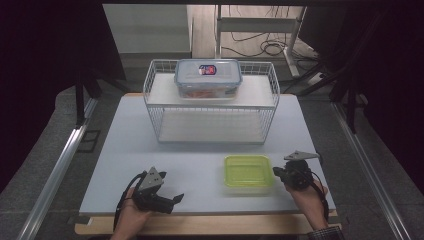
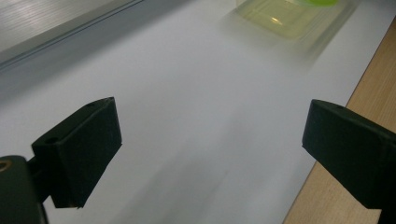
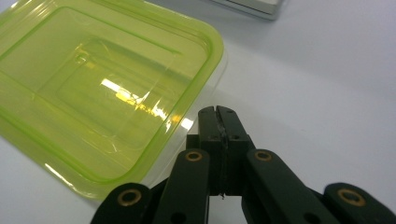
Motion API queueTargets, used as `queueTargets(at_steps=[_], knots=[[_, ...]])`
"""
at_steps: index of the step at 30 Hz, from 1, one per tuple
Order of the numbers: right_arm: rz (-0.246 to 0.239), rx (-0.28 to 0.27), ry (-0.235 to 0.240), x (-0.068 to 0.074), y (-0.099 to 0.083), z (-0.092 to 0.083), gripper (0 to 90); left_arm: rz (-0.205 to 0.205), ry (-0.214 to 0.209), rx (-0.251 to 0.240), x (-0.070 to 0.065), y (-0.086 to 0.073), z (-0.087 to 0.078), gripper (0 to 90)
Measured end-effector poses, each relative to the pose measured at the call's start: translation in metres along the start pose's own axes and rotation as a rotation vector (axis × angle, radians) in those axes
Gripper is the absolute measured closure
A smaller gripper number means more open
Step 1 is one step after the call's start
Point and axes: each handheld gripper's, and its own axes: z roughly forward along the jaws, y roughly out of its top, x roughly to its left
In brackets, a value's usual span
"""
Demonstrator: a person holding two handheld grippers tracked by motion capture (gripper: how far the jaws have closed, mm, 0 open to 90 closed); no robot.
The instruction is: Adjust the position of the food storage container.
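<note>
A shallow yellow-green plastic container (image 1: pixel 248 171) lies on the white table (image 1: pixel 190 155) near the front right. My right gripper (image 1: pixel 276 172) is at its right side. In the right gripper view the two jaws are pressed together with nothing between them, and the gripper's tip (image 3: pixel 218 114) is close beside the container's rim (image 3: pixel 102 88); I cannot tell if they touch. My left gripper (image 1: pixel 172 201) rests at the front left, pointing right. Its jaws stand wide apart (image 2: pixel 212 140) over bare table, with the container (image 2: pixel 292 16) blurred far ahead.
A white wire rack (image 1: pixel 260 92) stands at the back middle of the table. A clear box with a blue-rimmed lid (image 1: pixel 208 77) sits on its upper shelf. A wooden strip (image 1: pixel 210 225) runs along the table's front edge. Metal rails flank the table on the floor.
</note>
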Motion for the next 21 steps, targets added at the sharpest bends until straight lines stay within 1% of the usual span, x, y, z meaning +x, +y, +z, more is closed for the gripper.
queueTargets(at_steps=[4,14,15,18,21], knots=[[-0.013,-0.007,0.016,0.008,0.003,0.003,89.4,-0.022,0.004,-0.001,0.002,-0.003,-0.003,4.8],[-0.031,-0.016,0.067,0.025,0.010,0.011,89.3,-0.037,0.031,-0.001,-0.002,-0.016,-0.017,4.9],[-0.029,-0.020,0.073,0.027,0.010,0.012,89.3,-0.037,0.033,0.001,-0.002,-0.016,-0.017,4.9],[-0.042,-0.020,0.085,0.032,0.012,0.014,89.4,-0.033,0.039,0.005,-0.003,-0.019,-0.020,5.0],[-0.049,-0.020,0.094,0.039,0.013,0.016,89.4,-0.021,0.048,0.009,-0.005,-0.021,-0.022,5.1]])
